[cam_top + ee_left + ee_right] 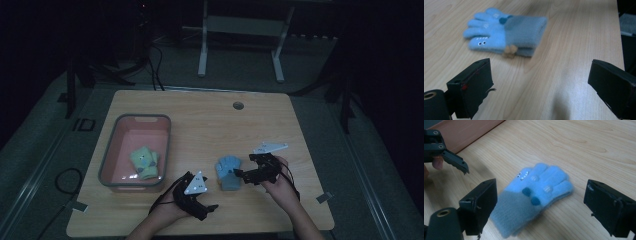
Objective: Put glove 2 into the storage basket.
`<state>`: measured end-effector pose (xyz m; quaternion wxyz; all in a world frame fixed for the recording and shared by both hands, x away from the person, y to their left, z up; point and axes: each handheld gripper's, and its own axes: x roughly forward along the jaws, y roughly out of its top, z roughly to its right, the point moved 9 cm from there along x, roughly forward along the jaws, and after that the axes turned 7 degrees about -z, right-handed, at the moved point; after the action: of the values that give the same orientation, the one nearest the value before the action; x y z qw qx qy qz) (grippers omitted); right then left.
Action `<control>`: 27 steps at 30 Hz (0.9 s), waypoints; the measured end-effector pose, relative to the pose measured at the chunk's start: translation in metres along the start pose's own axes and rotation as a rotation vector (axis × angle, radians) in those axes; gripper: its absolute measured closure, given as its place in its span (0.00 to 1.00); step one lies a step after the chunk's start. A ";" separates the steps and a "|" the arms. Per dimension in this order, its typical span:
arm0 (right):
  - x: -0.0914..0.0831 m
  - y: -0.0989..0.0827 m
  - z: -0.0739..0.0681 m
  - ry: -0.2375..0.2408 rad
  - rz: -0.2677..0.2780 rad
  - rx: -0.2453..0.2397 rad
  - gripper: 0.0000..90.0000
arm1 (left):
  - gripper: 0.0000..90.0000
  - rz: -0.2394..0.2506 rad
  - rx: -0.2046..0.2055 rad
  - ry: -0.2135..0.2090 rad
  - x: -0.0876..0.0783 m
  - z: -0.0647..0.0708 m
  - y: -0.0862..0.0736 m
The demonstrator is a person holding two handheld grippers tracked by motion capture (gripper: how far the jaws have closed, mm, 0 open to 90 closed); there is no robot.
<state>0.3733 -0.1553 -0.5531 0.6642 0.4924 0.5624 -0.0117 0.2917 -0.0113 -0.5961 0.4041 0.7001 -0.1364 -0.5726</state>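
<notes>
Two blue gloves (228, 172) lie stacked as a pair on the worktop (210, 125), between your grippers. Your right gripper (239, 174) and left gripper (212, 207) both stand wide open, holding nothing, leaving the pair free for lifting toward the pink bin (111, 150), I judge.

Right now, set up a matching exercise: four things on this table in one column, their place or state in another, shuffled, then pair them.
Things:
1. blue gloves
2. green gloves
3. right tongs
4. left tongs

Place or state:
A. inside the pink bin
B. open, near the table's front edge
C. lying flat on bare wood
D. open, next to the blue gloves

Pairs: 1-C, 2-A, 3-D, 4-B
</notes>
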 end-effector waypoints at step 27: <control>0.044 0.008 0.030 0.009 -0.037 0.050 0.33 | 0.28 -0.051 0.262 0.059 0.048 -0.007 0.045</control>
<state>0.4165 -0.1478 -0.5844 0.6488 0.4984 0.5739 -0.0355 0.3249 -0.0685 -0.5971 0.2983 0.7666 -0.1803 -0.5392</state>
